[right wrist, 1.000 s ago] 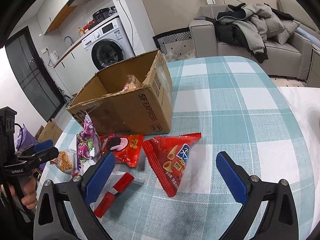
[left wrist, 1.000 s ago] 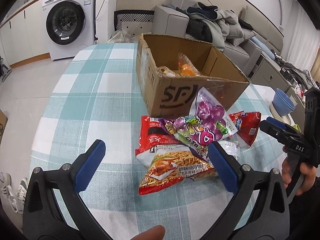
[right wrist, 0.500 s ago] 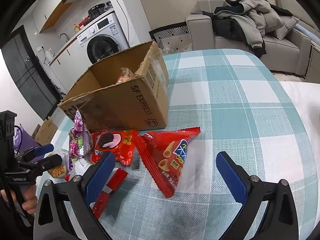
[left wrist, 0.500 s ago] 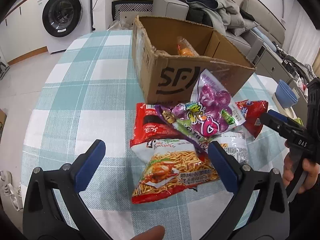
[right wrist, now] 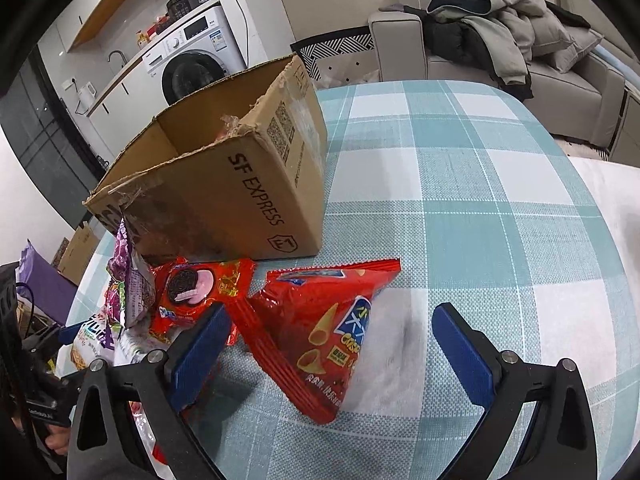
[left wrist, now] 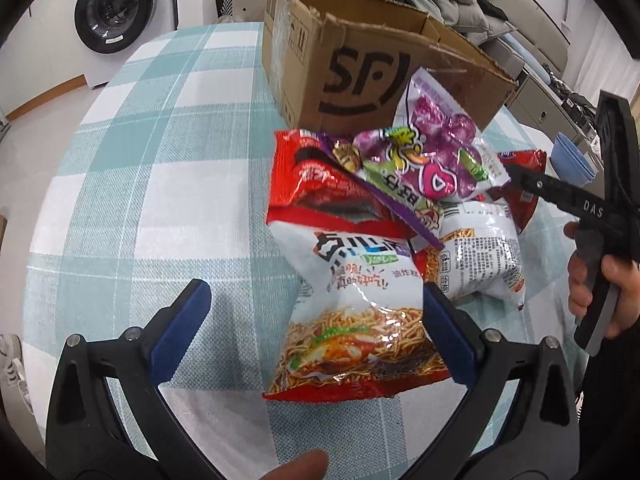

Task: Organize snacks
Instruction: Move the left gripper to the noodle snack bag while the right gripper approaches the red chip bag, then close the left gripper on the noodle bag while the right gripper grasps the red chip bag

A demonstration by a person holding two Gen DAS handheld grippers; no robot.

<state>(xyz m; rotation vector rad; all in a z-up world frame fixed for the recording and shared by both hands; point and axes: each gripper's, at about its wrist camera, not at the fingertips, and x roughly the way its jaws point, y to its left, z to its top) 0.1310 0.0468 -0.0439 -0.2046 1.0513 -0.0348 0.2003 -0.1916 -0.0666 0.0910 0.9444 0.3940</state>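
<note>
Both tools hanging spread over the snack pile on the counter [left wrist: 132,208].
Left tool [left wrist: 312,334] straddling the noodle bag [left wrist: 360,320]; right tool [right wrist: 332,354] framing the cone-snack bag [right wrist: 328,332]. Pinching a crimped edge looks best, then lifting into the cardboard box [right wrist: 240,196].

Noodle-snack bag [left wrist: 356,312] lies flat at 6 o'clock of the heaped packets; purple candy bag [left wrist: 432,152] leans on the open cardboard box [left wrist: 360,68] at 12.

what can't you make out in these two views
- Cardboard box contents: left wrist view, near wall hides them; right wrist view shows only a scrap of wrapper.
- Oreo pack: right wrist view, lower end behind the right gripper finger.
- Red packet: left wrist view, mostly covered by the purple candy bag.
</note>
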